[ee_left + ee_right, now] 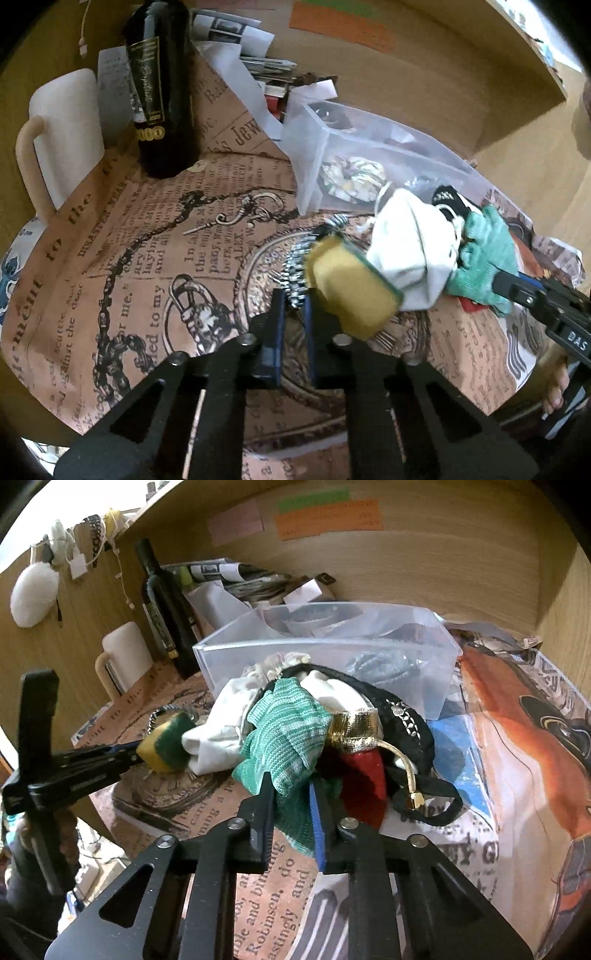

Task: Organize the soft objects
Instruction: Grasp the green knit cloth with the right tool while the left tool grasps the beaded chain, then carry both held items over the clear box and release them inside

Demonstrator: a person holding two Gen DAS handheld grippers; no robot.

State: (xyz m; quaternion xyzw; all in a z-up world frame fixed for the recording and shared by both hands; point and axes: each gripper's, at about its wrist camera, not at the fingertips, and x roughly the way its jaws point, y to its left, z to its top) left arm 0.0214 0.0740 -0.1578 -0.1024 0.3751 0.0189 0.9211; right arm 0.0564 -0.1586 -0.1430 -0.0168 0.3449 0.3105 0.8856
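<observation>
Green knitted cloth (280, 734) sits at the near side of a pile of soft items on a newspaper-print paper sheet (122, 236) covering the desk. The right gripper (293, 797) is clamped on the lower edge of this cloth, its jaws nearly together with the fabric pinched between them. The left gripper (293, 299) has its jaws drawn close together; a yellow sponge with a green scouring face (352, 286) lies against its right finger, and the right wrist view shows the sponge (166, 744) at the gripper's tip, though it cannot be told whether the sponge is actually pinched.

Pile contents: a white cloth (218, 723) between the sponge and the green cloth, a black embroidered band (402, 716), a gold ribbon (356, 722) and a red item (364, 775). A metal chain (295, 269) lies on the paper beside the sponge.

Obstructions: a clear plastic bin (332, 646) stands directly behind the pile, touching it, and holds a patterned scrunchie (352, 177). A dark wine bottle (162, 88) and a white mug (64, 136) stand toward the far left corner. Stacked papers (236, 576) lie against the wooden back wall.
</observation>
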